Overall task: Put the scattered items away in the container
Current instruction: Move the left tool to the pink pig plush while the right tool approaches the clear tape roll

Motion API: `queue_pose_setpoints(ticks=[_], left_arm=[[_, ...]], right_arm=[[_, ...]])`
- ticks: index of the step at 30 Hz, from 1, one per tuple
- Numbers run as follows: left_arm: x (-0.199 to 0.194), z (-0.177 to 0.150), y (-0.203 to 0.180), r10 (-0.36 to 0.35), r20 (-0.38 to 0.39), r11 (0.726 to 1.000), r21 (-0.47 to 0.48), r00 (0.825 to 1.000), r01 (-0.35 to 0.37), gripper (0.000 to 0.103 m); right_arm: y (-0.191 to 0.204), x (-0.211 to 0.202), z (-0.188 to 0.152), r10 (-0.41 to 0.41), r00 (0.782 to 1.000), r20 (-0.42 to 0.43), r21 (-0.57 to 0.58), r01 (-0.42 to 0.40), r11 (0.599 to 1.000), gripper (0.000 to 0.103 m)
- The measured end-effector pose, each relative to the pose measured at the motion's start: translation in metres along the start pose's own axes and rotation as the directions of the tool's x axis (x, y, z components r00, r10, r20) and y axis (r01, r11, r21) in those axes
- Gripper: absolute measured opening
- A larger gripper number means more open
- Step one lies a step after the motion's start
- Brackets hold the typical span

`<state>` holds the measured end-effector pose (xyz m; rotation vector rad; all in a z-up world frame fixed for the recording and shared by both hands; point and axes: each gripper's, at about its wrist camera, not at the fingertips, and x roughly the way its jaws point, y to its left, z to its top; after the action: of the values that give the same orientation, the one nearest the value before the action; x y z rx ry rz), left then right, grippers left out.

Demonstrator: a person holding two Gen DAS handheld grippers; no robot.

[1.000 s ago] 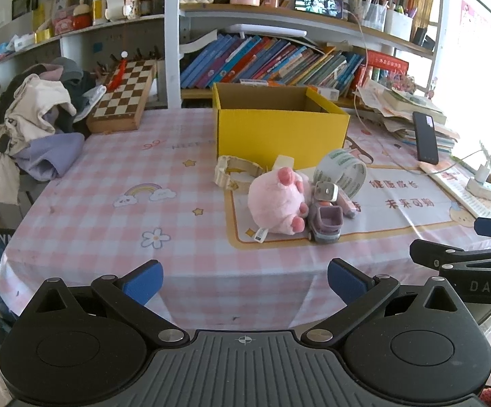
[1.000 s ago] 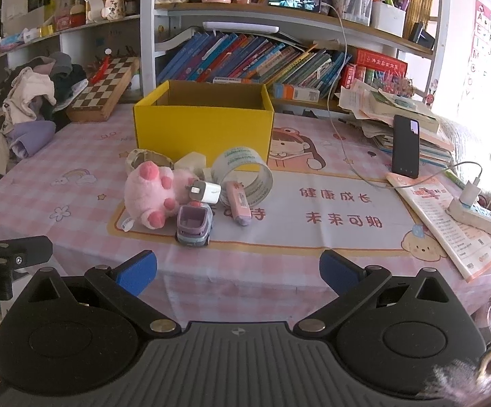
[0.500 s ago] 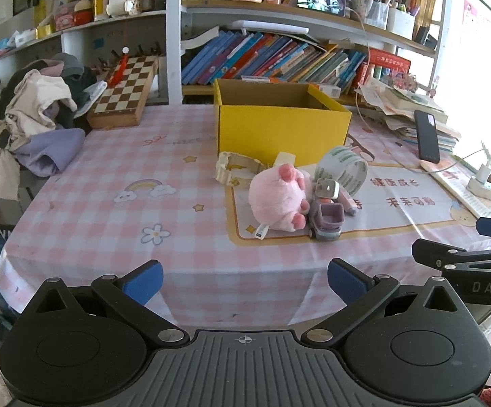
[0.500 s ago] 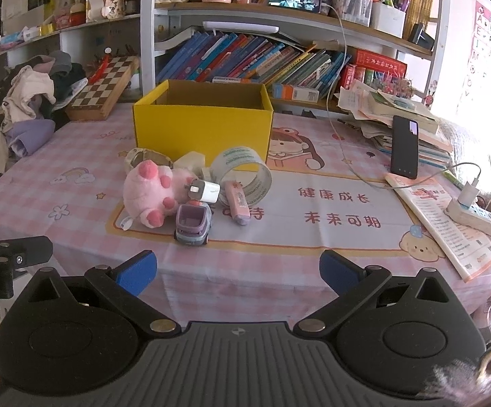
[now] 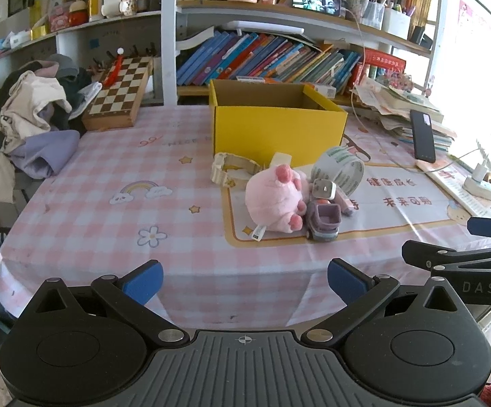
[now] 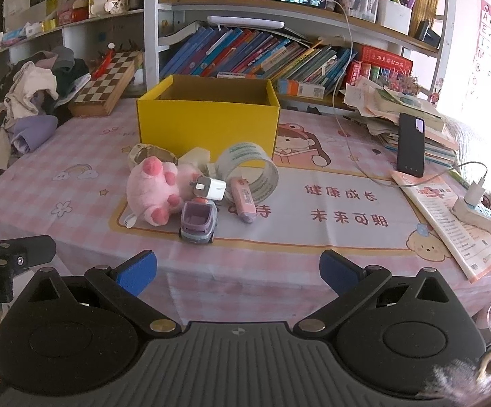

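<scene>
An open yellow box (image 5: 275,129) (image 6: 208,123) stands mid-table. In front of it lie a pink plush pig (image 5: 274,198) (image 6: 154,191), a purple toy car (image 5: 323,220) (image 6: 198,222), a white charger plug (image 5: 324,189) (image 6: 212,187), a tape roll (image 5: 342,169) (image 6: 250,169), a pink tube (image 6: 243,200) and a cream strap (image 5: 231,169). My left gripper (image 5: 243,279) is open and empty, at the table's near edge. My right gripper (image 6: 238,273) is open and empty, also short of the items.
A chessboard (image 5: 120,95) and a clothes pile (image 5: 25,125) are at the far left. A black phone (image 6: 410,144), stacked papers, a booklet (image 6: 448,224) and a power strip (image 6: 479,213) with a cable lie on the right. Bookshelves stand behind.
Both grippers have drifted very slightly; the scene shifts a little in each view. Nothing on the table has moved.
</scene>
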<state>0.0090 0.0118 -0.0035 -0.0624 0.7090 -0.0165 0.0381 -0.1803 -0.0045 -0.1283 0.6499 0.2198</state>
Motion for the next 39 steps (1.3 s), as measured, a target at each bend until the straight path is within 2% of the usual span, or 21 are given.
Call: queue_pose_setpoints(ticks=[19, 29, 39], left_arm=[[0.011, 0.008, 0.004, -0.013, -0.001, 1.0, 0.022, 1.0, 0.013, 0.103], [0.025, 0.016, 0.011, 0.024, -0.003, 1.0, 0.013, 1.0, -0.024, 0.103], [0.045, 0.022, 0.011, -0.027, -0.015, 1.0, -0.012, 1.0, 0.027, 0.103]], right_arm=[[0.003, 0.011, 0.011, 0.003, 1.0, 0.001, 0.006, -0.003, 1.0, 0.103], [0.0, 0.037, 0.021, 0.033, 0.999, -0.019, 0.035, -0.032, 0.999, 0.103], [-0.01, 0.061, 0.029, 0.049, 0.998, -0.025, 0.065, -0.047, 0.997, 0.103]])
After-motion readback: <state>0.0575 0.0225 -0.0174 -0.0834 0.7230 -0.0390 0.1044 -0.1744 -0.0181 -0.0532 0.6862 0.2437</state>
